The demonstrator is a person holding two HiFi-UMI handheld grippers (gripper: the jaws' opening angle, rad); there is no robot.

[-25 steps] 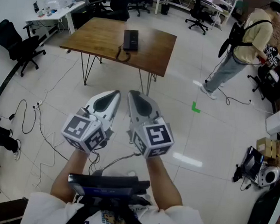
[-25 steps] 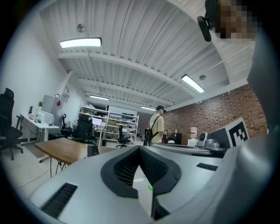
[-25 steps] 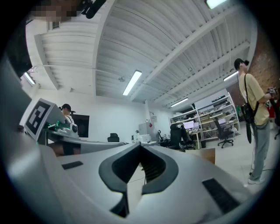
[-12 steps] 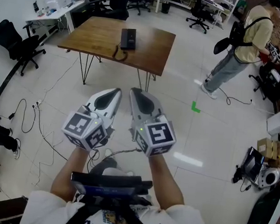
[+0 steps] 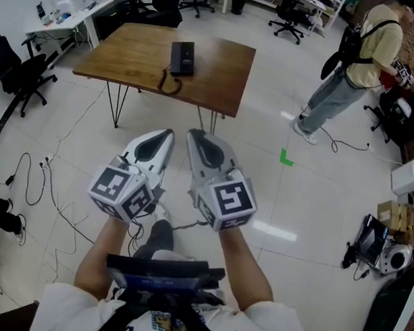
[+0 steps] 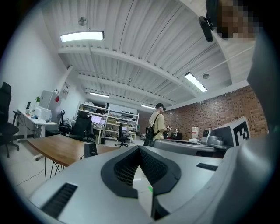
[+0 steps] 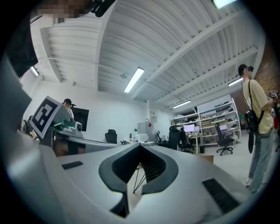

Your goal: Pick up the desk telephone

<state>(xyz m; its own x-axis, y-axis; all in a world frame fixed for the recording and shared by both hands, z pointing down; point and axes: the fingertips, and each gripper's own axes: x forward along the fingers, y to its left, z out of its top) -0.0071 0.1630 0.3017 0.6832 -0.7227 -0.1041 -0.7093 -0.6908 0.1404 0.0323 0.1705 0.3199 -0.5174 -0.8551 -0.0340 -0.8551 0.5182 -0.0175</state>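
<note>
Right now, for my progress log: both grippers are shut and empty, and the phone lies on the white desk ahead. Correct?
The surface is wrong: the phone lies on the wooden table, as the head view shows. The rest holds: the left gripper and the right gripper are shut and empty.

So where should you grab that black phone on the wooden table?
Probably across the narrow width of the desk telephone, from above, at the near edge of the table. It lies flat and long, pointing away, so its long sides face the jaws. Avoid the cord looped at its near end.
</note>
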